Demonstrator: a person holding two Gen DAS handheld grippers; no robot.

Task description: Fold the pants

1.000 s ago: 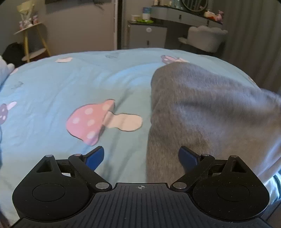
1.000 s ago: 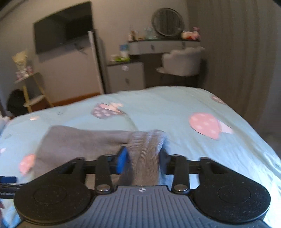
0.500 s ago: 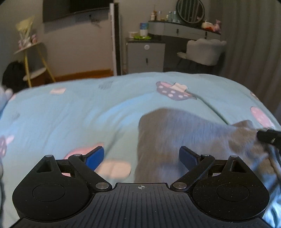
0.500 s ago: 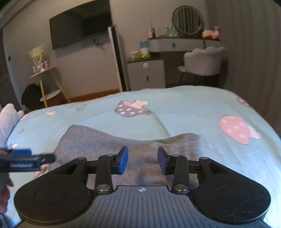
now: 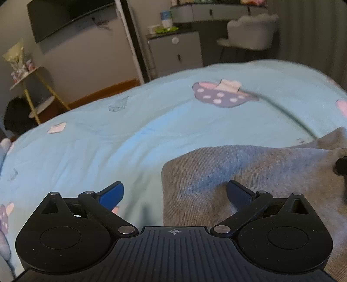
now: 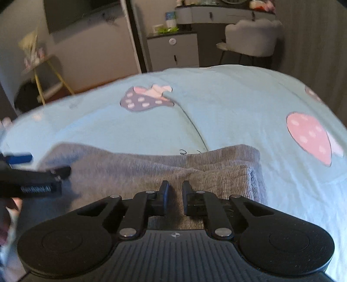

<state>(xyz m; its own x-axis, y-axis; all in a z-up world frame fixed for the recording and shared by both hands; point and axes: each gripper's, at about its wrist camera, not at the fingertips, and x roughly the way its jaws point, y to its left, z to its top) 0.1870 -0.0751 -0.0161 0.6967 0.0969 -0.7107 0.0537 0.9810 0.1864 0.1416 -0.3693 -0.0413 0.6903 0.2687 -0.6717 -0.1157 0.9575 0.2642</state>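
The grey ribbed pants (image 5: pixel 249 173) lie folded flat on the light blue bedspread (image 5: pixel 130 134). They also show in the right wrist view (image 6: pixel 164 164), with a stacked folded edge at their right end. My left gripper (image 5: pixel 174 193) is wide open over the pants' left edge and holds nothing. My right gripper (image 6: pixel 174 188) hovers just above the pants with its jaws nearly closed, a narrow gap left, and nothing between them. The left gripper's fingers (image 6: pixel 19 159) show at the left edge of the right wrist view.
The bedspread has mushroom prints, one purple (image 5: pixel 219 97) and one pink (image 6: pixel 310 136). Beyond the bed stand a grey cabinet (image 5: pixel 175 54), a padded chair (image 5: pixel 251 32), a yellow-legged shelf (image 5: pixel 28 86) and a wall TV (image 5: pixel 71 15).
My right gripper let go of the pants' end, which now lies flat, then narrowed its jaws. Both grippers drew back and rose from the cloth. The left stayed open.
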